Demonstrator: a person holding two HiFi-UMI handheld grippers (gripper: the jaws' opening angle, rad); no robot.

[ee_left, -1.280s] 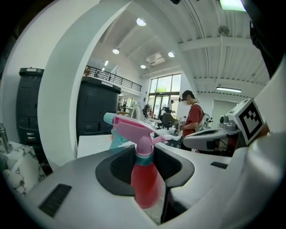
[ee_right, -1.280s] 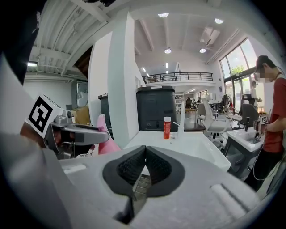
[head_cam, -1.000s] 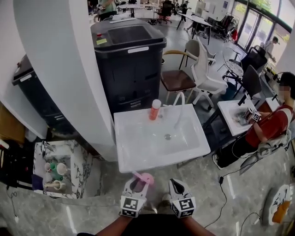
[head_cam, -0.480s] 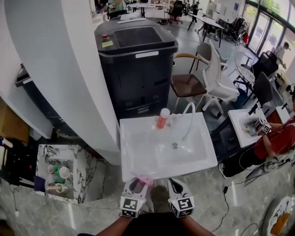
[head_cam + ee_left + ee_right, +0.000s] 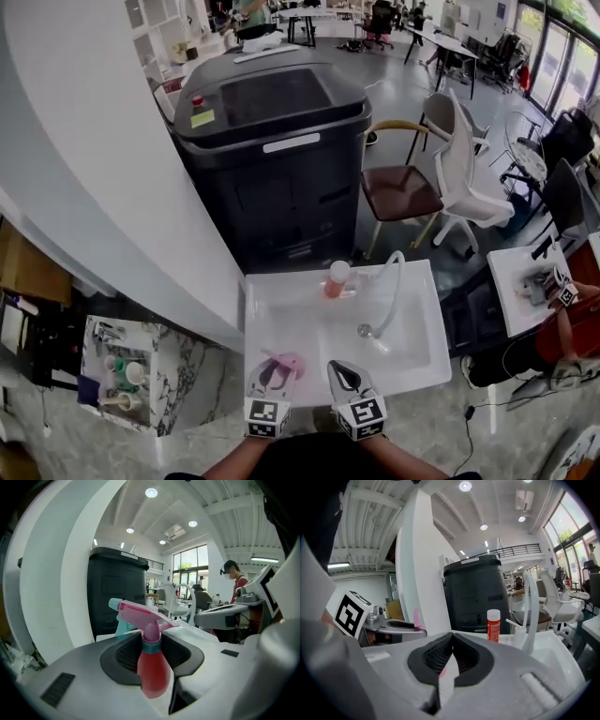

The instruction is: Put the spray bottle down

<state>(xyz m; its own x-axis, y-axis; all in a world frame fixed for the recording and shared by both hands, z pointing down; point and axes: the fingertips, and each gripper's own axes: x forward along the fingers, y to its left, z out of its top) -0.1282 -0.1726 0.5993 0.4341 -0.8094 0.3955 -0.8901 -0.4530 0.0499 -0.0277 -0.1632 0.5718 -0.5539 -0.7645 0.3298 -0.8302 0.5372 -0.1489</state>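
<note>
Both grippers have closed in on the white sink (image 5: 417, 373) in the last second: it was well ahead of the jaws, now its near rim sits right under the tips, so I'd say only the set-down is left. Left gripper (image 5: 269, 380) jaws clamp the pink spray bottle (image 5: 152, 667) by its body, trigger head poking out ahead; right gripper (image 5: 345, 377) jaws are closed on nothing. Orange bottle (image 5: 337, 279) and tap (image 5: 397, 281) stand well ahead of the jaws at the far rim, black cabinet (image 5: 272, 122) beyond, open office behind
</note>
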